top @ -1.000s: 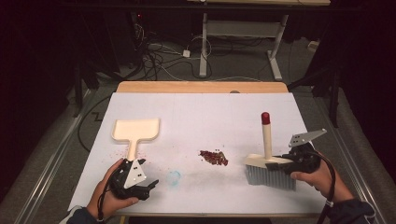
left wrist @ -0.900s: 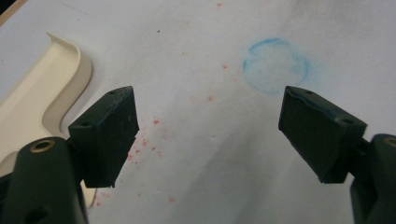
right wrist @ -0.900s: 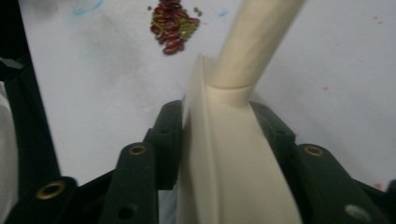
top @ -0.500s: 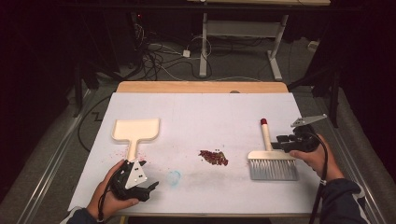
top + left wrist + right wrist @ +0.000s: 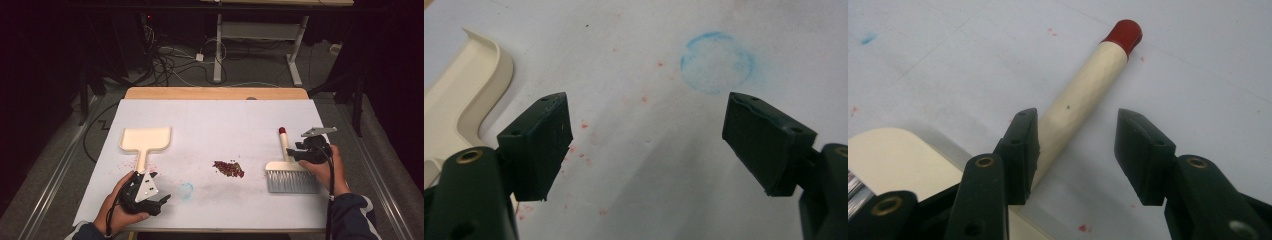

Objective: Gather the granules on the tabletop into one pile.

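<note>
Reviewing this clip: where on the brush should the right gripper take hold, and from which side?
Grip the brush on its round handle, midway between head and red tip. It lies flat on the table, so come from above, jaws astride it. The right gripper is open there, the handle by one jaw.

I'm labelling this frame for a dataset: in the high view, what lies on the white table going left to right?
Dustpan → left hand-held gripper → blue circle mark → pile of red crumbs → brush → right hand-held gripper.
</note>
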{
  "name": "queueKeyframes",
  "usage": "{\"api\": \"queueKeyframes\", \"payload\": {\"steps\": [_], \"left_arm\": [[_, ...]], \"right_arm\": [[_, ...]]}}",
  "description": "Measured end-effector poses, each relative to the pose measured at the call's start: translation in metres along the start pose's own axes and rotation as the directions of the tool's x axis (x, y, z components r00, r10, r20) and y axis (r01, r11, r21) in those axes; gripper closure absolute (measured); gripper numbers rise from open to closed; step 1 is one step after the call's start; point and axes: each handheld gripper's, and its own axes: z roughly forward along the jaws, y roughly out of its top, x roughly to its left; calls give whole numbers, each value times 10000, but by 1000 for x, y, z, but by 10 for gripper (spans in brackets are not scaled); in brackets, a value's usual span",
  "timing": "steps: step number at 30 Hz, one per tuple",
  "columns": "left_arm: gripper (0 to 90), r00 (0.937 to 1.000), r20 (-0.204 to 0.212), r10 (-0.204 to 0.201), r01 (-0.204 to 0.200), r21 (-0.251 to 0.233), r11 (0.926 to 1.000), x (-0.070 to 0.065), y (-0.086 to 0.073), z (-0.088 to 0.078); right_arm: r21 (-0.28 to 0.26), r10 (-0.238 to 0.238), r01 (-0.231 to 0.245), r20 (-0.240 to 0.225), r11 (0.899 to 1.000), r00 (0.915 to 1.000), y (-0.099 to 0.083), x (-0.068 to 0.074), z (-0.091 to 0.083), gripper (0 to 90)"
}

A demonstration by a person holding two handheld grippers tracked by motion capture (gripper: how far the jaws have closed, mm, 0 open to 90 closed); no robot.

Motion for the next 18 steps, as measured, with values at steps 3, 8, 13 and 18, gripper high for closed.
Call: {"api": "queueKeyframes", "payload": {"steps": [3,8,13,18], "left_arm": [[190,10000,-44,10,-10,-42,10000,1,0,-1],[190,9998,-169,-71,69,-102,9999,2,0,-3],[190,9996,-240,-128,123,-177,9998,3,0,-4],[190,9994,-309,-163,157,-220,9996,3,0,-5]], "right_arm": [[-281,1,0,60,9996,10000,1,2,-2,511],[-1463,105,-73,208,9892,9997,11,10,-20,478],[-2535,281,-235,146,9670,9995,21,24,-38,414],[-3255,180,-75,291,9455,9994,28,40,-51,368]]}}
